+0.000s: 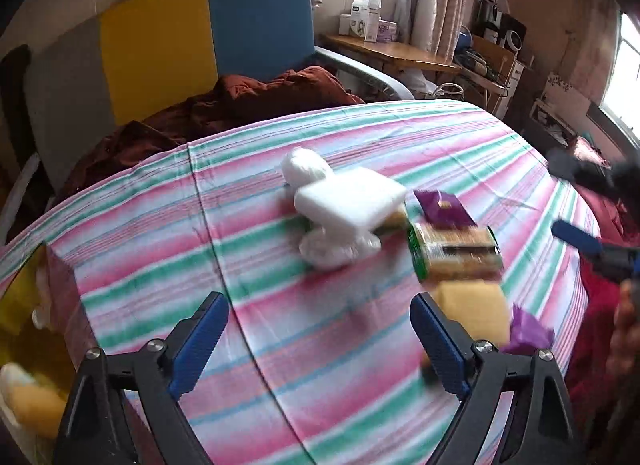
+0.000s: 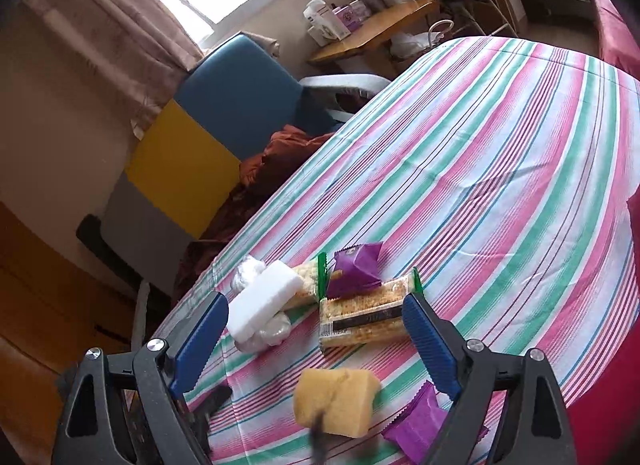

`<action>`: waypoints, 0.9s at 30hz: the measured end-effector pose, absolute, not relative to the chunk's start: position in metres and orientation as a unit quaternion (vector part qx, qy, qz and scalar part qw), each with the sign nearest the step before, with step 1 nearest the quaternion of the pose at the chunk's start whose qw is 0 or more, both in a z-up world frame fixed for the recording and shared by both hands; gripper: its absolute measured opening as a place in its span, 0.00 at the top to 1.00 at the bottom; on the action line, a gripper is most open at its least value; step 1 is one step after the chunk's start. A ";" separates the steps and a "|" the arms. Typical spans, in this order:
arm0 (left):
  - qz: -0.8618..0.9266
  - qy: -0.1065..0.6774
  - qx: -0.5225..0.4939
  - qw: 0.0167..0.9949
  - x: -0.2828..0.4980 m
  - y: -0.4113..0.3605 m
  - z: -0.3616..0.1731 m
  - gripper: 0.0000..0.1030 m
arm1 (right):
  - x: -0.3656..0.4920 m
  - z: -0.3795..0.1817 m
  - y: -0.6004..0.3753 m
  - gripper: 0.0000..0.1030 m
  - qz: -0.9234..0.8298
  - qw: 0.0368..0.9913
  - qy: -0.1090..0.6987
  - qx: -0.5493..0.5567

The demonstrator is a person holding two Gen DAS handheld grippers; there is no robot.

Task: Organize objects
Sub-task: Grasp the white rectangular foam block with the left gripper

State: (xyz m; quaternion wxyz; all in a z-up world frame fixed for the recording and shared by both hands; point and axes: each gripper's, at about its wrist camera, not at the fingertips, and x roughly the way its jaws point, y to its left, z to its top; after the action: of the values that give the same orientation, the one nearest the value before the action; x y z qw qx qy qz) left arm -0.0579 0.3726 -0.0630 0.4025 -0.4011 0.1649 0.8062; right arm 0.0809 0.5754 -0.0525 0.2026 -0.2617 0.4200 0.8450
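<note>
A heap lies on the striped tablecloth (image 1: 280, 325): a white foam block (image 1: 348, 201) over white wrapped bundles (image 1: 336, 251), a green-edged snack bar (image 1: 456, 255), a purple packet (image 1: 442, 209), a yellow sponge (image 1: 472, 309) and a second purple packet (image 1: 528, 331). My left gripper (image 1: 320, 345) hangs open over bare cloth, left of the sponge. My right gripper (image 2: 316, 345) is open above the heap. Past its fingers lie the foam block (image 2: 264, 301), two snack bars (image 2: 364, 321), a purple packet (image 2: 356, 269), the sponge (image 2: 336, 401) and the other packet (image 2: 416, 425). A blue finger (image 1: 576, 237) of the right gripper shows at the right edge.
A chair with blue, yellow and grey panels (image 1: 256, 21) stands behind the table, a rust-brown blanket (image 1: 240, 101) heaped on it. A wooden desk (image 1: 392, 51) with boxes is by the window. Red cloth (image 2: 616, 29) lies beyond the table's right edge.
</note>
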 end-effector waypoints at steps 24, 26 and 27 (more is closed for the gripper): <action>0.770 0.235 -0.368 0.465 -0.077 0.421 -0.068 0.41 | 0.073 -0.059 0.574 0.12 0.839 0.187 0.421 -0.291; 0.778 0.202 -0.374 0.463 -0.068 0.397 -0.064 0.40 | 0.069 -0.060 0.572 0.12 0.839 0.183 0.415 -0.299; 0.779 0.191 -0.381 0.461 -0.063 0.385 -0.065 0.40 | 0.067 -0.060 0.570 0.12 0.840 0.182 0.411 -0.304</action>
State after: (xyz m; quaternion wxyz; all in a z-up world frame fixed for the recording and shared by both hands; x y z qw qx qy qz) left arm -0.0634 0.3851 -0.0648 0.4605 -0.3814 0.1905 0.7785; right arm 0.0669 0.5705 -0.0603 0.1818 -0.3041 0.4113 0.8398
